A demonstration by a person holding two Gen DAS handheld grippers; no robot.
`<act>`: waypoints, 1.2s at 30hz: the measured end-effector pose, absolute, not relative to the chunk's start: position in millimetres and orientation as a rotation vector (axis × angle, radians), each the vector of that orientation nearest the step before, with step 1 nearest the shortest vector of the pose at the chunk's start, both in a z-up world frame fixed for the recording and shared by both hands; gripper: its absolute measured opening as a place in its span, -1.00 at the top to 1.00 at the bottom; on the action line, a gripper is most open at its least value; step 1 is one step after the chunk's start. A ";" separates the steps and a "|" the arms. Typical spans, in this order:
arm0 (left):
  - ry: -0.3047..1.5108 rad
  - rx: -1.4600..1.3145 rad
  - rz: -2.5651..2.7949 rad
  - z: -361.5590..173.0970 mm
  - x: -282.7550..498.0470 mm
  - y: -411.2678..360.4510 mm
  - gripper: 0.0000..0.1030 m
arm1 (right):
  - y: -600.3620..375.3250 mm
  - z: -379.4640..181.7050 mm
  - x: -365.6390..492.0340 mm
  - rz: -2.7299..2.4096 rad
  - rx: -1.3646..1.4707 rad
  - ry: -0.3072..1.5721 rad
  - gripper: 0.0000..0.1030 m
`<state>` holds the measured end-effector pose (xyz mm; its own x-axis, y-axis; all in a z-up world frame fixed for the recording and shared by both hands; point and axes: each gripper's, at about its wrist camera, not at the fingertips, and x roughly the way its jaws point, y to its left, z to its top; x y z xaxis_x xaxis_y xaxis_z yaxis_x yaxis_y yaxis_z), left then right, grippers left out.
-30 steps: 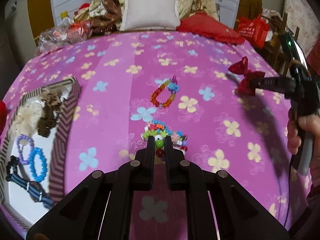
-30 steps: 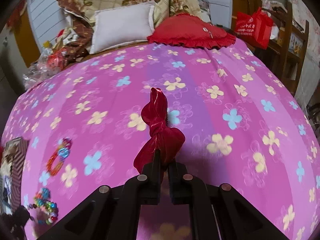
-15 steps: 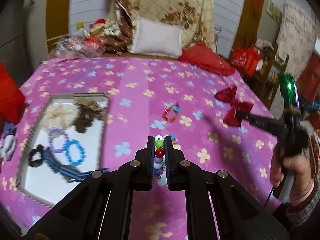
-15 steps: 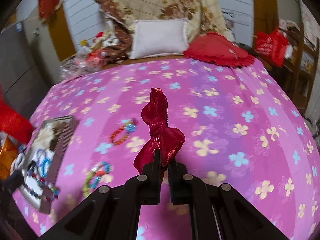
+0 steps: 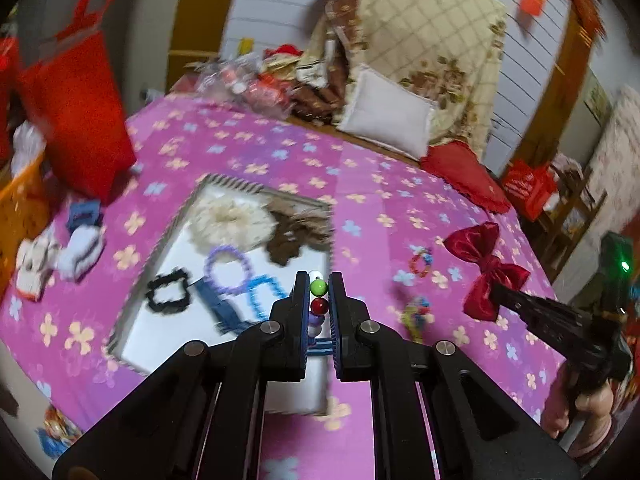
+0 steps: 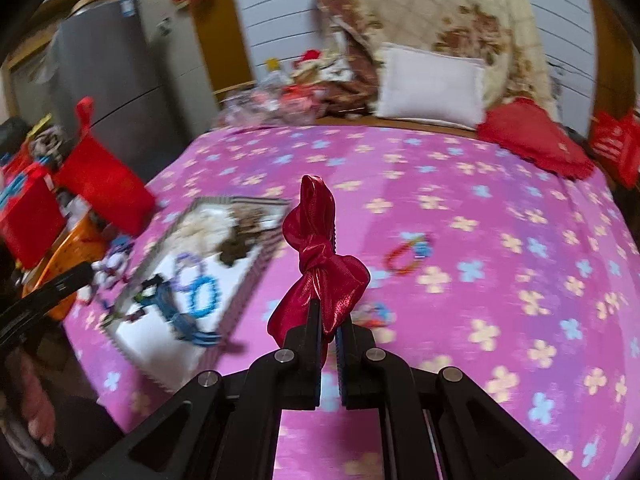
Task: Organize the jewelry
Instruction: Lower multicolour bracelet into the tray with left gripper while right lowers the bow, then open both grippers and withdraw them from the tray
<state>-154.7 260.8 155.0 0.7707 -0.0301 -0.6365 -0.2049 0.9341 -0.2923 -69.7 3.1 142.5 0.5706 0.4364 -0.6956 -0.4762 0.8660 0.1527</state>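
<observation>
Left gripper [image 5: 319, 296] held above the near edge of the striped-rim tray [image 5: 160, 240], fingers clenched on a beaded bracelet [image 5: 318, 300]; green and red beads show between the pads, the rest of the strand hangs below. Right gripper [image 6: 328, 320] fingers clenched on a red satin bow [image 6: 320, 256], carried in the air over the bed [image 6: 480, 240], to the right of the tray. Tray lies on the pink flowered bedspread and holds a cream scrunchie [image 5: 230, 220], a brown scrunchie [image 5: 288, 236], a purple bracelet [image 5: 228, 268], a blue bracelet [image 5: 262, 294], a black hair tie [image 5: 168, 294] and a blue striped clip, blurred. Two more bead bracelets lie loose on the bedspread right of the tray: a red-orange one [image 6: 408, 256] and a multicoloured one [image 5: 418, 314].
</observation>
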 end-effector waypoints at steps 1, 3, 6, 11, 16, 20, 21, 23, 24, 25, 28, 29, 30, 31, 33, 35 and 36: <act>0.693 -0.372 0.113 151.1 -157.1 271.8 0.85 | 14.1 141.8 -74.1 0.559 -0.061 0.805 0.90; 0.701 -0.394 0.140 144.3 -160.6 289.8 0.85 | 33.2 138.9 -80.8 0.600 -0.075 0.813 0.90; 0.725 -0.426 0.191 129.5 -165.4 316.1 0.85 | 64.0 131.8 -91.2 0.666 -0.100 0.829 0.90; 0.771 -0.451 0.254 102.6 -166.9 339.9 0.85 | 118.1 114.0 -111.8 0.786 -0.150 0.872 0.90; 0.834 -0.460 0.260 78.2 -161.6 345.2 0.85 | 157.1 87.1 -115.4 0.852 -0.172 0.947 0.90; 0.857 -0.435 0.287 64.7 -155.9 345.6 0.85 | 179.6 61.2 -114.2 0.867 -0.195 1.006 0.90; 0.863 -0.431 0.297 61.2 -154.2 347.2 0.85 | 183.9 55.0 -113.3 0.867 -0.203 1.018 0.90; 0.869 -0.426 0.314 56.1 -152.1 350.9 0.85 | 191.0 43.8 -111.9 0.860 -0.222 1.034 0.89; 0.870 -0.422 0.328 53.3 -151.4 353.2 0.85 | 194.0 39.6 -111.5 0.854 -0.233 1.036 0.89; 0.870 -0.421 0.339 51.0 -151.1 355.5 0.85 | 196.2 35.9 -110.7 0.853 -0.240 1.039 0.90; 0.861 -0.424 0.360 48.3 -150.2 361.5 0.85 | 200.3 28.8 -109.2 0.864 -0.247 1.062 0.89; 0.857 -0.426 0.367 47.9 -150.2 363.2 0.85 | 201.2 28.2 -109.6 0.866 -0.250 1.066 0.89; 0.854 -0.427 0.369 47.8 -150.4 364.1 0.80 | 201.3 28.0 -110.8 0.871 -0.254 1.065 0.87; 0.850 -0.427 0.368 47.9 -150.2 364.2 0.76 | 201.6 28.1 -111.9 0.870 -0.258 1.061 0.84; 0.843 -0.420 0.366 48.6 -150.0 362.2 0.48 | 200.4 30.6 -115.1 0.864 -0.266 1.044 0.64; 0.831 -0.394 0.377 50.4 -150.2 358.1 0.38 | 197.1 34.7 -119.2 0.867 -0.266 1.022 0.26; 0.823 -0.372 0.385 51.9 -150.3 355.1 0.38 | 194.9 37.3 -120.9 0.862 -0.262 1.007 0.13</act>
